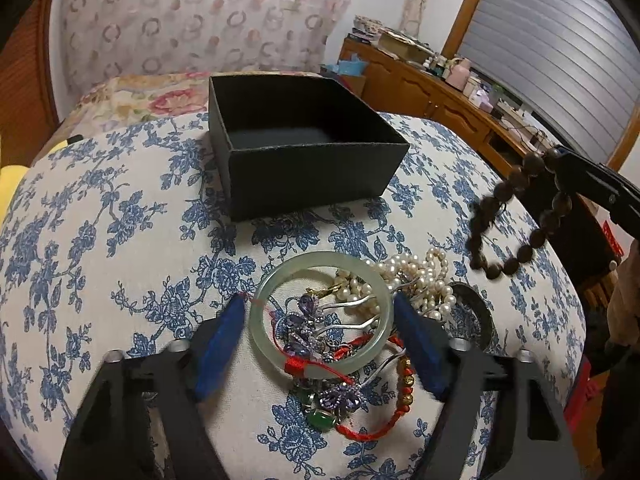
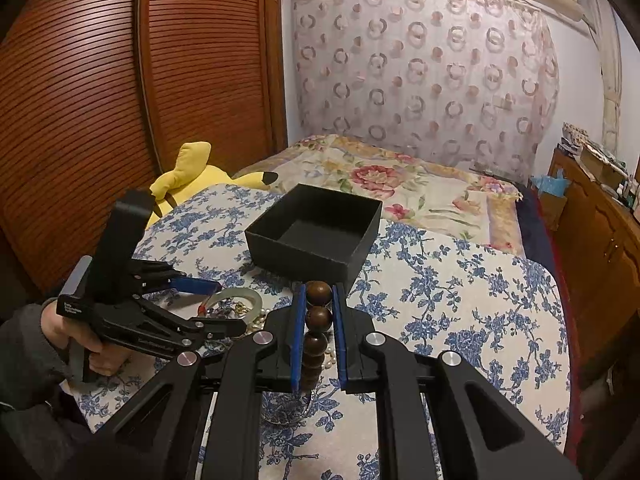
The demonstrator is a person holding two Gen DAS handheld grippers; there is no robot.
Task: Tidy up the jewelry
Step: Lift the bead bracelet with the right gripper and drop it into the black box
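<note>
A pale green jade bangle (image 1: pixel 320 316) lies on a pile of jewelry (image 1: pixel 360 344): pearls, purple stone pieces, red cords. My left gripper (image 1: pixel 320 312) is open, its blue pads either side of the bangle, close to its rim. An open black box (image 1: pixel 304 148) stands empty behind the pile; it also shows in the right wrist view (image 2: pixel 316 232). My right gripper (image 2: pixel 319 296) is shut on a dark wooden bead bracelet (image 2: pixel 318 316), held in the air; the bracelet hangs at the right in the left wrist view (image 1: pixel 516 216). The left gripper (image 2: pixel 208 300) shows over the bangle (image 2: pixel 236 300).
The work surface is a cushion with a blue floral cover (image 1: pixel 100 260). Behind it is a bed with a flowered quilt (image 2: pixel 400 184) and a yellow plush toy (image 2: pixel 196 172). A wooden dresser (image 1: pixel 440 92) with clutter stands at the right, a wooden closet door (image 2: pixel 100 100) at the left.
</note>
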